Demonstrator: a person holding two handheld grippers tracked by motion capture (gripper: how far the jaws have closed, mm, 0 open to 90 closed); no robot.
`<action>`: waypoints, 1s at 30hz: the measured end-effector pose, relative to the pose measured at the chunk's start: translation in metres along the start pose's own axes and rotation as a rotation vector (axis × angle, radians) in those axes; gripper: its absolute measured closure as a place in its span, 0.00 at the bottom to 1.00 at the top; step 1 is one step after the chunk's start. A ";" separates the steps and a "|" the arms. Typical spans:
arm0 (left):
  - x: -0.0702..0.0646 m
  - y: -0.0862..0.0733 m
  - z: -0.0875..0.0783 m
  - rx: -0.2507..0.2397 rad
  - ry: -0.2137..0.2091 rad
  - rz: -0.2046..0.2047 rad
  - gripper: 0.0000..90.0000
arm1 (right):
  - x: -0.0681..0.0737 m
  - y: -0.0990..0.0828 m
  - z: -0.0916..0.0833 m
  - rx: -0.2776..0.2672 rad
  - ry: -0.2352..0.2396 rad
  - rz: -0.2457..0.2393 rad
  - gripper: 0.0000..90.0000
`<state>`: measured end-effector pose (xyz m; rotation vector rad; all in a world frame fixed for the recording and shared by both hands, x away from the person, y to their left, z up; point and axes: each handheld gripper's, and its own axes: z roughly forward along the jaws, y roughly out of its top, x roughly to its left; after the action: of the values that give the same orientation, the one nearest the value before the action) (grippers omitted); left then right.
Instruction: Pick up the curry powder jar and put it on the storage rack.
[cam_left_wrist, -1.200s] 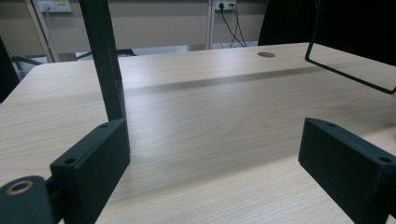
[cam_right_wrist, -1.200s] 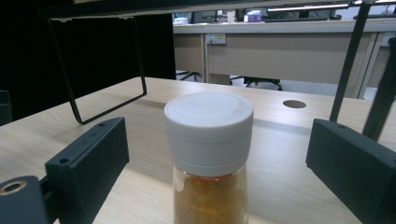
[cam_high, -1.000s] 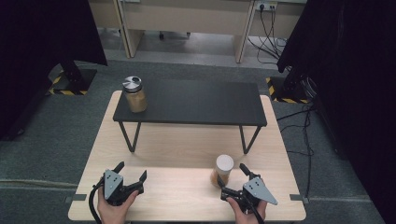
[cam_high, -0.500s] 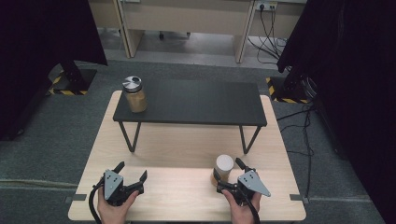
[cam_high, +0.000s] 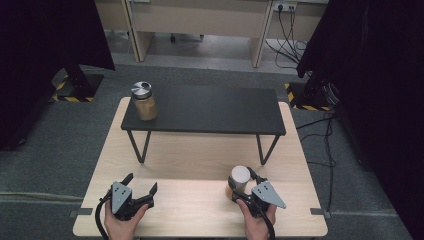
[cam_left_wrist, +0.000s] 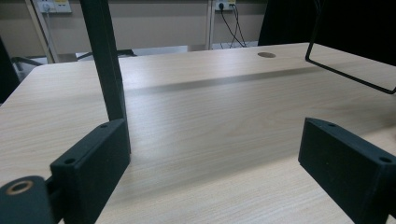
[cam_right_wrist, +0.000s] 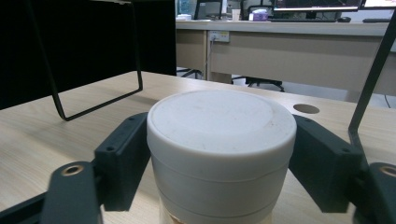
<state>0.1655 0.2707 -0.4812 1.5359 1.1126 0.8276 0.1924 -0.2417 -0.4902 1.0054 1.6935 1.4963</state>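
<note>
White-lidded and upright, the round jar with the pale plastic screw cap (cam_right_wrist: 221, 140) stands on the light wooden surface (cam_high: 200, 155), its long axis vertical and its flat cap facing straight up. It sits near the front right of that surface, just ahead of the right hand. The cap is broad, smooth and off-white, with a faint ring near its edge and a stepped band below; under it a sliver of tan contents shows at the bottom of the right gripper view. In the high view the jar (cam_high: 239, 181) reads as a short cylinder with a pale top.

The right tool (cam_right_wrist: 219, 154) has its two black jaws on either side of the cap, close against it or touching; whether they are actually pressing on it I cannot tell.

The left tool (cam_high: 141, 188) rests at the front left of the surface, its jaws spread wide with only bare wood between them.

Behind both, a low black rectangular shelf on thin metal legs (cam_high: 210, 110) spans the surface. At its left end stands a second glass jar with a silvery lid and tan contents (cam_high: 143, 101), also upright.
</note>
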 end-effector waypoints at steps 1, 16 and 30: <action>0.000 0.000 0.000 0.000 0.000 0.001 0.09 | -0.001 -0.001 0.000 -0.003 0.004 0.001 0.37; 0.001 -0.001 0.001 0.001 0.005 0.001 0.09 | -0.003 -0.001 0.001 -0.004 0.014 0.002 0.38; 0.000 -0.002 0.003 0.009 0.008 0.010 0.09 | -0.005 0.003 0.002 0.012 0.021 -0.002 0.38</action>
<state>0.1677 0.2697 -0.4834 1.5477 1.1169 0.8369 0.1969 -0.2445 -0.4876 0.9964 1.7195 1.5022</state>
